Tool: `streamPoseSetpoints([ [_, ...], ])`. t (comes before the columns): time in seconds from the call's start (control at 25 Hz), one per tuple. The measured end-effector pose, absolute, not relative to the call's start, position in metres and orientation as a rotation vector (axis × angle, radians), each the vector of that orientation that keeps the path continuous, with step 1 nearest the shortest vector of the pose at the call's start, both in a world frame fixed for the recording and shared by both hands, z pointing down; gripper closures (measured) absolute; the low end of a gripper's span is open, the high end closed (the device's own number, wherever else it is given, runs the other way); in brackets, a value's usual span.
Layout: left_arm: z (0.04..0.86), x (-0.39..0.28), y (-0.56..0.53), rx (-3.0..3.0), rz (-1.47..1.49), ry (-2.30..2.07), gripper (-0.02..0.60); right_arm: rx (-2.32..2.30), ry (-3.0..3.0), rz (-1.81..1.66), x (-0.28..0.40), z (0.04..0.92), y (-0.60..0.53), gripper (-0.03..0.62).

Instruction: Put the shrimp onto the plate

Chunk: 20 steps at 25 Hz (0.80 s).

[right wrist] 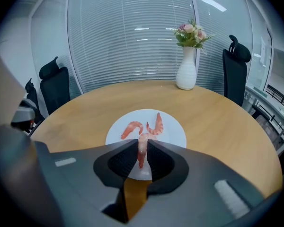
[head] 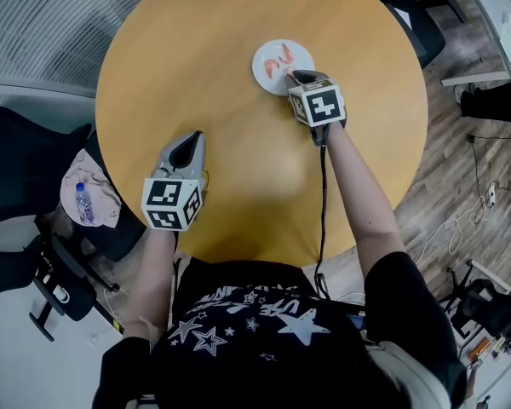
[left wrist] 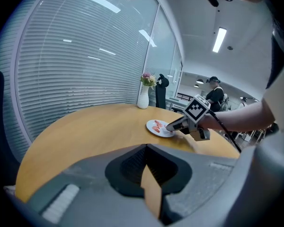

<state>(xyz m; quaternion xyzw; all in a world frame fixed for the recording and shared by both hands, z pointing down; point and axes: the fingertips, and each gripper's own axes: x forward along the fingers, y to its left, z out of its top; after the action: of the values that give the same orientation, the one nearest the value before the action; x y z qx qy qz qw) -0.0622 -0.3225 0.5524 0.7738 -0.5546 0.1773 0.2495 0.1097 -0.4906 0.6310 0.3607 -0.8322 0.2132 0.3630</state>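
Note:
A white plate (head: 302, 55) (right wrist: 175, 130) (left wrist: 154, 130) lies on the far part of the round wooden table. Two pink shrimps (right wrist: 131, 127) (right wrist: 156, 125) rest on it, seen as pink shapes (head: 281, 58) in the head view. My right gripper (right wrist: 142, 150) (head: 295, 77) hangs over the plate's near edge, shut on a third shrimp (right wrist: 142, 146) that dangles between the jaws. My left gripper (head: 187, 149) (left wrist: 146, 155) hovers over the table's near left part, jaws together with nothing between them.
A white vase with flowers (right wrist: 187, 70) (left wrist: 143, 96) stands at the table's far edge. Black office chairs (right wrist: 57, 86) (right wrist: 235, 74) ring the table. Another chair (head: 34, 228) at my left carries a cloth and a bottle. Blinds cover the glass wall behind.

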Motion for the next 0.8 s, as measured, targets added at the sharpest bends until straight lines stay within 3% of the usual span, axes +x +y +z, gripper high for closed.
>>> streamPoseSetpoints([
  [0.8,0.562,-0.064,-0.317,2.087,0.505,-1.502,0.580,0.901,-2.091,0.546,0.098,0.643,-0.491,0.525],
])
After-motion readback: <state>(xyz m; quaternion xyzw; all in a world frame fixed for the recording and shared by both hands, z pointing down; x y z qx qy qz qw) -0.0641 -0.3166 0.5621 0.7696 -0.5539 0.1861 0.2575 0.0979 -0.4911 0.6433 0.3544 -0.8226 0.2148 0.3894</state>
